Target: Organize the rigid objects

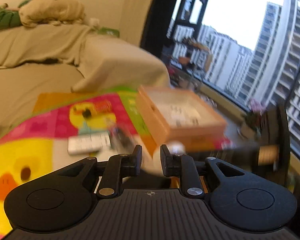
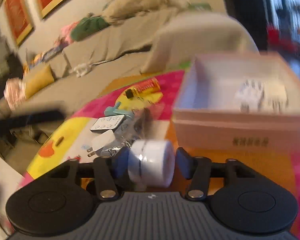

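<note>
Most of the sorting was yet to be done, by my reckoning. The open cardboard box [image 2: 240, 100] stood on the counter's bright duck-print mat [image 2: 74, 132], and inside I could make out only what looked like a printed sheet or label, too blurred to read. A white remote [image 2: 108, 123], a plug adapter [image 2: 103, 143], a teal piece [image 2: 115, 111] and an orange packet [image 2: 148, 86] lay loose on the mat beside it. The right tongs [image 2: 152, 161] straddled a white round jar [image 2: 151, 163], one pad against it, the other just clear. The left tongs [image 1: 151, 156] stood nearly together, nothing clearly gripped.
</note>
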Demonstrator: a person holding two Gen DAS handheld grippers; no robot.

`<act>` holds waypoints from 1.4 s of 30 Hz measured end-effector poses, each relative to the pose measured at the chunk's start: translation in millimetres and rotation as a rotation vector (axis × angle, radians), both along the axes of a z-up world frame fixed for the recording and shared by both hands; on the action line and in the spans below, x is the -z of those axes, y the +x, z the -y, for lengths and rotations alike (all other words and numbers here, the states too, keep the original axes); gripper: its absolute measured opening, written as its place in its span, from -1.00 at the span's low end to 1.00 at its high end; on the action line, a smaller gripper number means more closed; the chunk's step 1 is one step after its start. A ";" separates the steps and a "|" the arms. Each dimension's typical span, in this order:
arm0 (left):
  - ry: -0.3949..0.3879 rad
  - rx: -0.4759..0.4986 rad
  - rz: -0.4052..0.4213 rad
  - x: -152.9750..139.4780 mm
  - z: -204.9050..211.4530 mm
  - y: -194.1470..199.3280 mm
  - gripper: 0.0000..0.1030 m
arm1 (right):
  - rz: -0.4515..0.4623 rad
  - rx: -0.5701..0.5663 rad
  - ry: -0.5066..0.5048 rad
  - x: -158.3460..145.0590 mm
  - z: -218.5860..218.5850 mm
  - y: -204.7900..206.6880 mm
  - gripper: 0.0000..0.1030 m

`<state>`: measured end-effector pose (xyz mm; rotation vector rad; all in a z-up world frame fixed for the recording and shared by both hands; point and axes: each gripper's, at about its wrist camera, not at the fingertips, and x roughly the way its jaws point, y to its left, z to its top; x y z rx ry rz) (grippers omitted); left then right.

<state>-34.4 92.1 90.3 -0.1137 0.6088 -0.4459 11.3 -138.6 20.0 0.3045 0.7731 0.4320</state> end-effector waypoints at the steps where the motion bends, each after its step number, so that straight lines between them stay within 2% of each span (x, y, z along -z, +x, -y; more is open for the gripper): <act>1: 0.017 0.009 -0.013 5.8 -1.0 -4.3 -0.58 | -0.030 0.024 0.062 1.8 13.7 -1.7 -0.02; 3: 0.045 0.024 -0.043 24.6 0.2 -3.7 -0.58 | -0.075 0.103 0.152 4.1 44.3 -5.2 -0.02; 4: 0.054 0.032 -0.057 30.7 3.8 -5.2 -0.58 | -0.082 0.155 0.154 4.5 57.8 -8.5 -0.02; 6: 0.062 0.041 -0.078 40.0 9.4 -5.1 -0.58 | -0.064 0.237 0.097 3.7 76.2 -15.6 -0.01; 7: 0.063 0.040 -0.086 43.5 11.6 -3.1 -0.58 | -0.046 0.268 0.048 3.0 82.8 -20.3 0.06; 9: 0.053 0.032 -0.095 45.5 14.4 -1.4 -0.58 | -0.011 0.303 -0.065 2.8 90.3 -29.3 0.34; 10: 0.043 0.023 -0.097 45.2 15.3 -0.2 -0.58 | 0.003 0.307 -0.116 3.3 91.2 -33.0 0.54; 11: 0.032 0.014 -0.097 44.9 17.5 0.0 -0.58 | 0.013 0.301 -0.170 4.5 90.3 -36.1 0.62; 14: 0.042 0.009 -0.089 46.4 27.9 7.0 -0.57 | 0.015 0.237 -0.290 10.6 83.4 -42.9 0.63; 16: 0.077 0.015 -0.093 50.0 36.7 9.7 -0.55 | 0.009 0.216 -0.312 15.9 79.2 -46.0 0.72; 19: 0.093 0.032 -0.111 53.5 45.1 9.5 -0.54 | 0.016 0.204 -0.311 17.0 72.9 -49.1 0.99; 22: 0.110 0.083 -0.055 41.0 56.0 -6.4 -0.54 | 0.022 0.213 -0.322 18.7 65.6 -48.2 1.00; 24: 0.117 0.163 -0.055 35.4 65.5 -14.8 -0.50 | 0.027 0.197 -0.379 22.5 58.5 -46.5 1.00; 25: 0.147 0.180 -0.067 36.9 71.7 -16.1 -0.44 | 0.022 0.190 -0.406 23.3 54.9 -43.6 1.00; 31: 0.255 0.124 -0.143 59.0 93.5 -1.3 -0.49 | 0.007 0.135 -0.424 19.8 54.1 -37.8 1.00; 34: 0.289 0.139 -0.176 71.1 104.4 3.3 -0.41 | 0.016 0.120 -0.294 11.3 67.0 -41.2 0.98; 36: 0.285 0.142 -0.156 75.9 108.9 0.8 -0.32 | 0.066 0.118 -0.229 1.0 69.8 -47.0 0.98; 37: 0.276 0.141 -0.152 76.9 108.9 0.4 -0.26 | 0.095 0.106 -0.241 -3.5 65.5 -48.7 0.98; 39: 0.279 0.148 -0.143 77.9 107.7 -0.9 -0.27 | 0.158 0.050 -0.296 -12.4 47.2 -48.8 0.94; 41: 0.291 0.152 -0.134 78.2 104.3 -2.9 -0.46 | 0.182 -0.023 -0.320 -17.2 27.8 -43.4 0.84; 42: 0.286 0.151 -0.136 78.2 101.5 -3.6 -0.48 | 0.179 -0.051 -0.319 -17.1 19.9 -39.0 0.76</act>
